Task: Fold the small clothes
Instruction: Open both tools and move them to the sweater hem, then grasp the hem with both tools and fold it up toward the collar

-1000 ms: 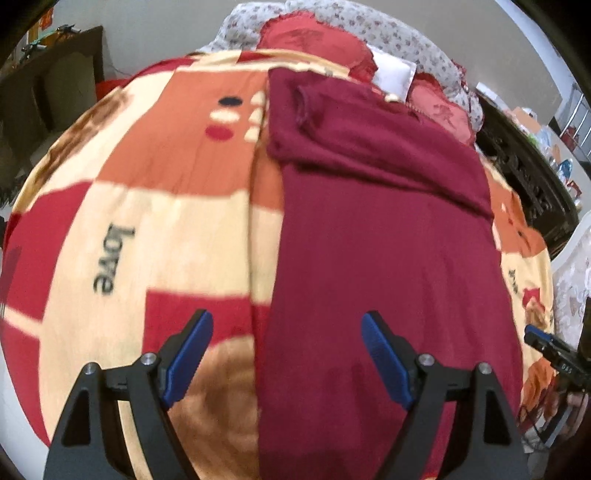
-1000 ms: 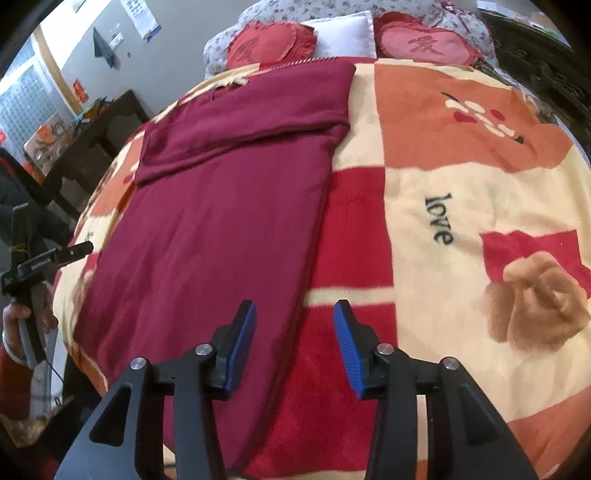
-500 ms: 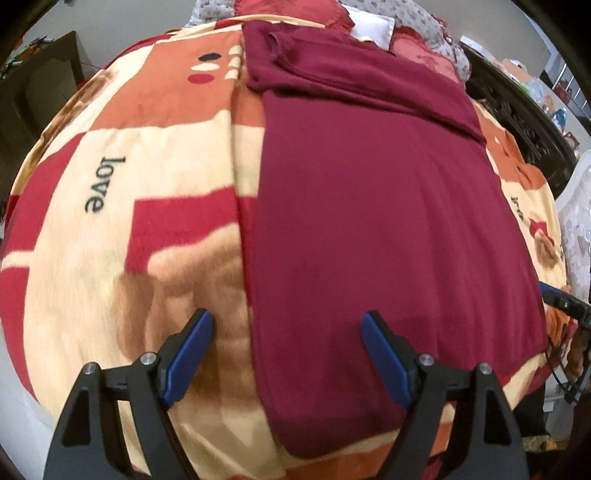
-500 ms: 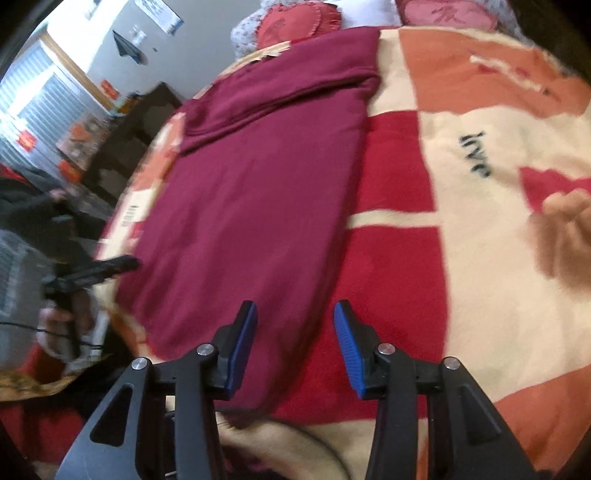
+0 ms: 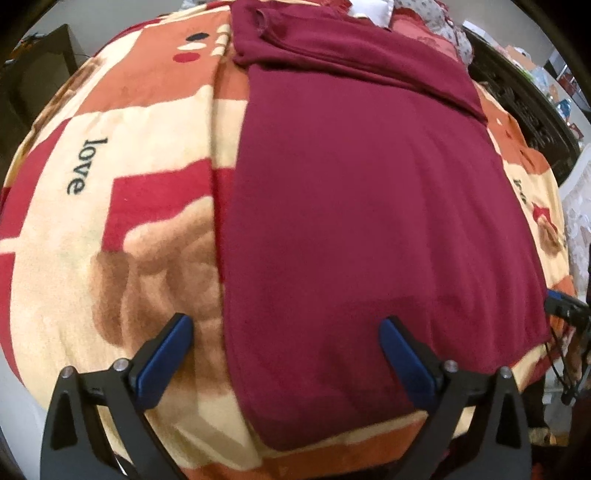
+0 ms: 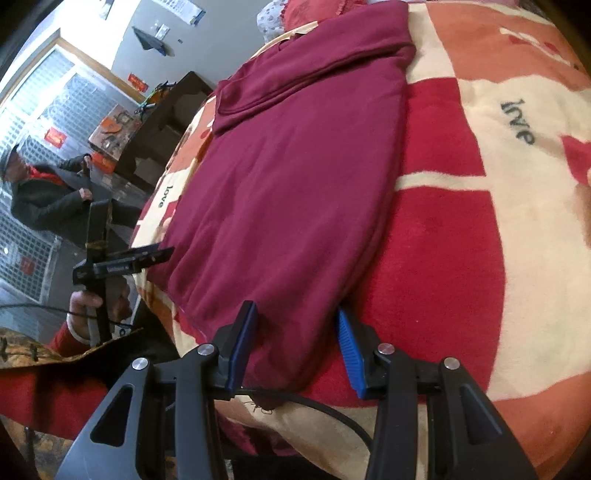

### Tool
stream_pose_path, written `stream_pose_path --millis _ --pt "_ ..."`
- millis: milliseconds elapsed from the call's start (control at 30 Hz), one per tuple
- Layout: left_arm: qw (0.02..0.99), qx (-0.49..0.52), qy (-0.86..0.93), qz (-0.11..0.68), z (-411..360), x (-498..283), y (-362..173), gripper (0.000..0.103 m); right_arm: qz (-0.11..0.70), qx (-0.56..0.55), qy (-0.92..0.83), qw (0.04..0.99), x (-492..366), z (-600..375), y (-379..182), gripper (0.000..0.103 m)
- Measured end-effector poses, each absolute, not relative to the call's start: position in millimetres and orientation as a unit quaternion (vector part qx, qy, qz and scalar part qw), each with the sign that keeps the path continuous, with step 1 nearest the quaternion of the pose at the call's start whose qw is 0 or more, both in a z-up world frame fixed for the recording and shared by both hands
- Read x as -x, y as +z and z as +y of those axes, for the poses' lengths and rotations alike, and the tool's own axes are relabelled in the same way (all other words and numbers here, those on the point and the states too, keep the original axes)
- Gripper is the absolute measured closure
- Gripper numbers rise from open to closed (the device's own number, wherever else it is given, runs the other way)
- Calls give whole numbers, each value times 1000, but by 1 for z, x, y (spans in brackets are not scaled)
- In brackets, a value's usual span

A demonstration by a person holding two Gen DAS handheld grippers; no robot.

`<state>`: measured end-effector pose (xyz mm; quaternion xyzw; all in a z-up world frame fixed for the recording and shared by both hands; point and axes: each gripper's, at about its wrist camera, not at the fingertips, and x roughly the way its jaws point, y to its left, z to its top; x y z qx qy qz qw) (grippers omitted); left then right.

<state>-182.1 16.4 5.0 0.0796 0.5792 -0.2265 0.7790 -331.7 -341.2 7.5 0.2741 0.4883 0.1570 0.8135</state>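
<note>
Maroon garment (image 5: 362, 206) soft, limp on bed (image 5: 122, 221); grip near hem corners. Both grippers' jaws spread, empty.

a maroon garment (image 5: 369, 206) lies flat on the patterned blanket-covered bed (image 5: 122, 229).

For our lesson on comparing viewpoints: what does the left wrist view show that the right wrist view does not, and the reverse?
Only the left wrist view shows the left gripper, jaws wide open over the near left edge of the maroon garment, and a white pillow.

Only the right wrist view shows the right gripper, jaws open astride the garment's near right corner, a window and a seated person.

Both show the garment flat on the patterned blanket.
</note>
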Motion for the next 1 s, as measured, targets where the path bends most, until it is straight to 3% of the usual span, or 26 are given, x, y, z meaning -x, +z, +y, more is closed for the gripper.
stream_pose_path --millis 200,367,467,500,567,633,733,1000 --pt "782 -87 -224 575 14 183 2 0 471 -288 180 814 332 -338 -5 39" --pt "782 -75 -227 575 18 181 3 1 476 -233 181 829 329 -325 3 39" --pt "786 -81 -219 572 19 181 5 12 480 -224 177 830 319 -319 5 50" --pt "787 -84 -218 571 19 181 6 22 478 -221 182 830 317 -318 6 58" --pt "788 -83 -220 569 22 179 12 46 474 -228 188 829 313 -320 7 66" --pt "775 -52 -241 582 31 176 18 85 463 -245 194 830 311 -326 11 73" --pt "761 -22 -255 596 36 169 20 90 431 -268 205 837 307 -332 25 73" --pt "778 -17 -280 562 37 160 59 92 364 -285 193 866 285 -347 63 74"
